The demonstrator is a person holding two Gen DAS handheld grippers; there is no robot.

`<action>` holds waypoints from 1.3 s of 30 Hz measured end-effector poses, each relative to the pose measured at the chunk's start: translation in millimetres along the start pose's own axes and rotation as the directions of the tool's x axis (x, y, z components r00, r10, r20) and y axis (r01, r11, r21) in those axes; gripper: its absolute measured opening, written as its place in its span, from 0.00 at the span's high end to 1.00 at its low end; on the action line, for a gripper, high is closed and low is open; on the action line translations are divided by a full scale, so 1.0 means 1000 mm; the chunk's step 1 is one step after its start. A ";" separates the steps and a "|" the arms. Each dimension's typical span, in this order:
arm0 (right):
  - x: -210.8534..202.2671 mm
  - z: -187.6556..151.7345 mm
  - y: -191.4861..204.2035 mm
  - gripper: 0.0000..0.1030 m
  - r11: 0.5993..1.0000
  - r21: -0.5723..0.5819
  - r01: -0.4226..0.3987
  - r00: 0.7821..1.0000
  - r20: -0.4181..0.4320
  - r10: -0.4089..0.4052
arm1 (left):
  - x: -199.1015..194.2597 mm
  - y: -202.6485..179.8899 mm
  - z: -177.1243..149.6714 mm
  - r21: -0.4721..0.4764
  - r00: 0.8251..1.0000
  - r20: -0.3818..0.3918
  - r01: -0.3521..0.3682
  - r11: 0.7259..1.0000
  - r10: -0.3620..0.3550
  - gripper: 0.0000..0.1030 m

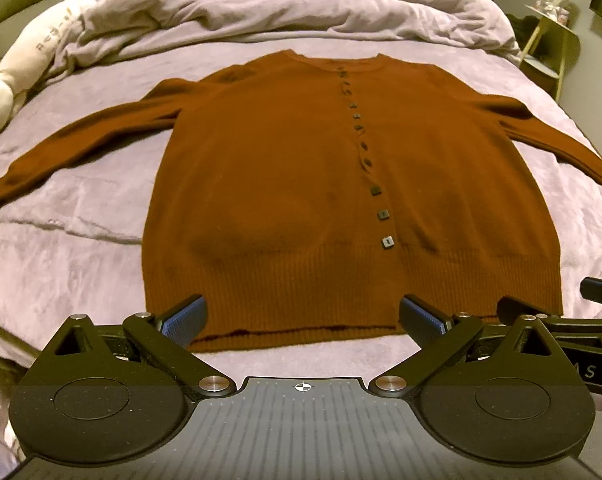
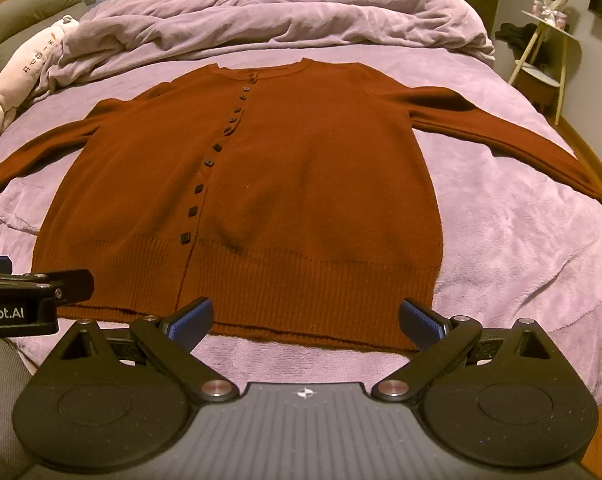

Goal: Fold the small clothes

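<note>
A rust-brown buttoned cardigan [image 1: 285,184] [image 2: 285,176] lies flat on the bed, front up, both sleeves spread out to the sides, ribbed hem nearest me. A row of dark square buttons [image 1: 375,190] runs down its front. My left gripper [image 1: 303,318] hovers open just before the hem's left half, nothing between its blue-padded fingers. My right gripper [image 2: 306,320] is open over the hem's right half, also empty. Each gripper shows at the edge of the other's view: the right one [image 1: 561,316], the left one [image 2: 37,288].
A lilac fleece bedsheet [image 1: 69,248] [image 2: 521,240] covers the bed, with a bunched duvet [image 1: 269,4] [image 2: 269,16] beyond the collar. A white plush toy [image 1: 25,64] lies far left. A small side table [image 2: 549,40] stands right of the bed.
</note>
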State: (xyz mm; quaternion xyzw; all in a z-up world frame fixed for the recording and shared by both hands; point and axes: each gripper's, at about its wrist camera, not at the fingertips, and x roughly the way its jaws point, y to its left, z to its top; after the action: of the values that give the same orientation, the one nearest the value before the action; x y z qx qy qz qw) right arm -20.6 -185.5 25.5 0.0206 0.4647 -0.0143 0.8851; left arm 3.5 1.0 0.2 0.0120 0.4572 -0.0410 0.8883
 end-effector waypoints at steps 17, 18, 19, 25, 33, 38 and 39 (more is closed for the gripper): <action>0.000 0.001 0.000 0.04 1.000 0.000 0.001 1.000 0.004 -0.001 | 0.001 -0.002 -0.002 -0.004 1.000 -0.004 0.000 1.000 0.000 0.00; 0.000 0.001 0.000 0.04 1.000 0.000 0.001 1.000 0.004 -0.001 | 0.001 -0.002 -0.002 -0.004 1.000 -0.004 0.000 1.000 0.000 0.00; 0.000 0.001 0.000 0.04 1.000 -0.001 0.001 1.000 0.004 -0.001 | 0.001 -0.002 -0.002 -0.005 1.000 -0.005 0.000 1.000 0.000 0.00; -0.001 0.000 0.000 0.04 1.000 -0.002 0.001 1.000 0.005 -0.001 | 0.001 -0.001 -0.002 -0.006 1.000 -0.006 0.000 1.000 0.000 0.00; -0.001 0.000 0.000 0.04 1.000 -0.003 0.002 1.000 0.007 -0.002 | 0.000 -0.001 -0.002 -0.010 1.000 -0.008 -0.001 1.000 0.001 0.00; -0.002 0.000 0.000 0.04 1.000 -0.004 0.003 1.000 0.010 -0.003 | 0.000 -0.001 -0.002 -0.010 1.000 -0.007 0.001 1.000 -0.001 0.00; -0.002 0.000 0.000 0.04 1.000 -0.004 0.004 1.000 0.010 -0.004 | 0.000 -0.001 -0.002 -0.010 1.000 -0.008 0.000 1.000 0.000 0.00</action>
State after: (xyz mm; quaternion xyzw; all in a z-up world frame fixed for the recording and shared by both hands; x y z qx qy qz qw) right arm -21.9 -185.6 27.5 0.0178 0.4601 -0.0151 0.8876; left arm 1.8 -0.1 -0.8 0.0076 0.4611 -0.0384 0.8865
